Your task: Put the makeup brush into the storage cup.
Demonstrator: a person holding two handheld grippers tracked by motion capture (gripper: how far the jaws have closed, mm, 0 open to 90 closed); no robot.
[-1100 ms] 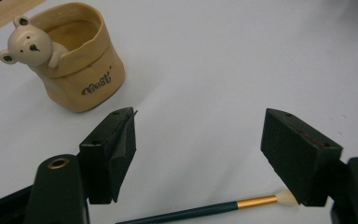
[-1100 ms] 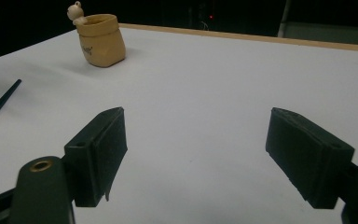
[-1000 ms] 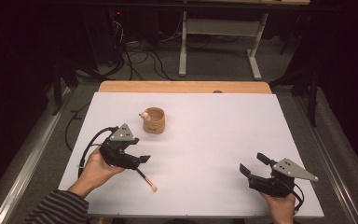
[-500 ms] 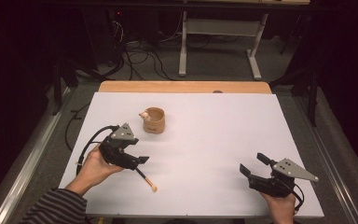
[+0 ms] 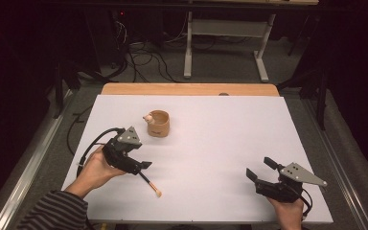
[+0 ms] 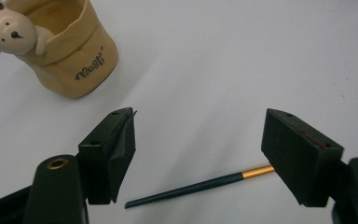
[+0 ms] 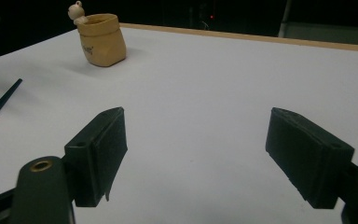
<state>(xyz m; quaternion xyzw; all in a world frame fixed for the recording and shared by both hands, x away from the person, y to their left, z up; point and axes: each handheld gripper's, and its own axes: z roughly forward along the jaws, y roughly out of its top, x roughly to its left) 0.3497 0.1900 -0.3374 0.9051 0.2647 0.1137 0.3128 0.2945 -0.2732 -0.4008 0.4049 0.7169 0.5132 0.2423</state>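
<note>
A tan cup (image 5: 158, 123) with a small bear figure on its rim stands left of centre on the white table; the same cup (image 6: 67, 46) sits upper left in the left gripper view, and the cup (image 7: 100, 38) is far left in the right gripper view. A dark brush (image 5: 149, 183) with a gold ferrule lies flat on the table. My left gripper (image 5: 143, 166) is open just above the brush's handle end; the brush (image 6: 200, 185) lies between and below its jaws. My right gripper (image 5: 260, 169) is open near the front right, holding nothing.
The white table sheet (image 5: 220, 139) has a wooden strip (image 5: 189, 89) along its far edge. Beyond it stand a metal frame (image 5: 223, 38) and floor cables (image 5: 143, 52). A metal rail (image 5: 28, 163) runs along the left side.
The left gripper has shifted slightly toward the brush. The right gripper has not moved.
</note>
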